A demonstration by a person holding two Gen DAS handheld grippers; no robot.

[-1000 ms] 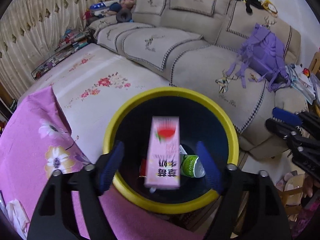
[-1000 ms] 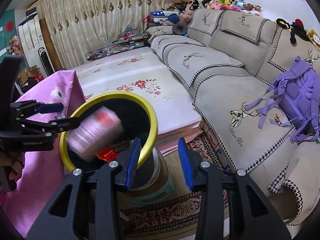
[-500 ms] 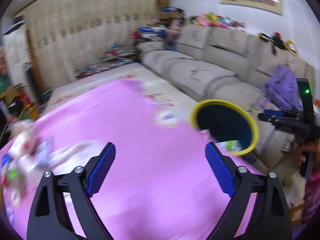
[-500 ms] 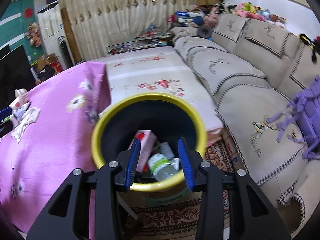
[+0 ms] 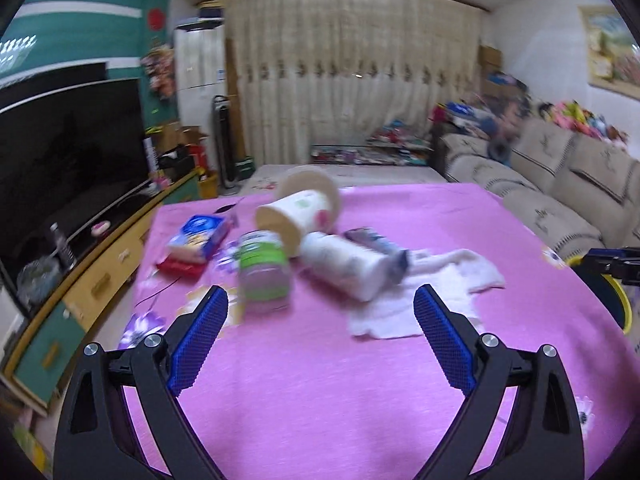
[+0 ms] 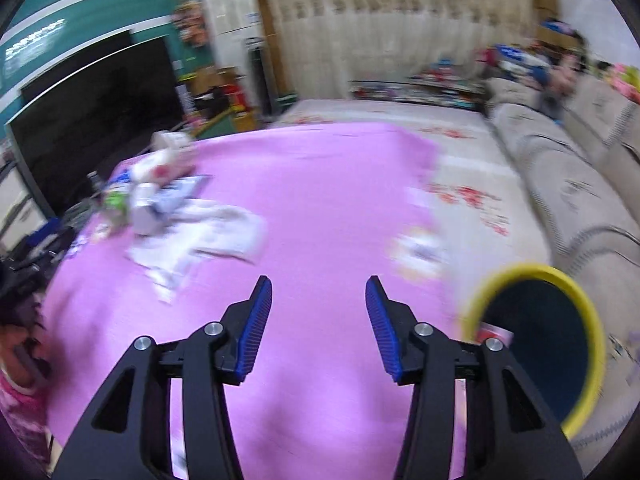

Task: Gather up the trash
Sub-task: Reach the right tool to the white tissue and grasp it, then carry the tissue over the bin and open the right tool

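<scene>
Trash lies clustered on the pink cloth ahead of your left gripper, whose jaws stand wide and empty. Your right gripper, jaws just widened, holds nothing; the yellow-rimmed bin sits beside it. Labels are too blurred to read.

Pink tablecloth with flower prints; yellow-rimmed bin, dark blue inside; white crumpled tissue; green-and-white can; blue snack packet; beige patterned sofa
</scene>
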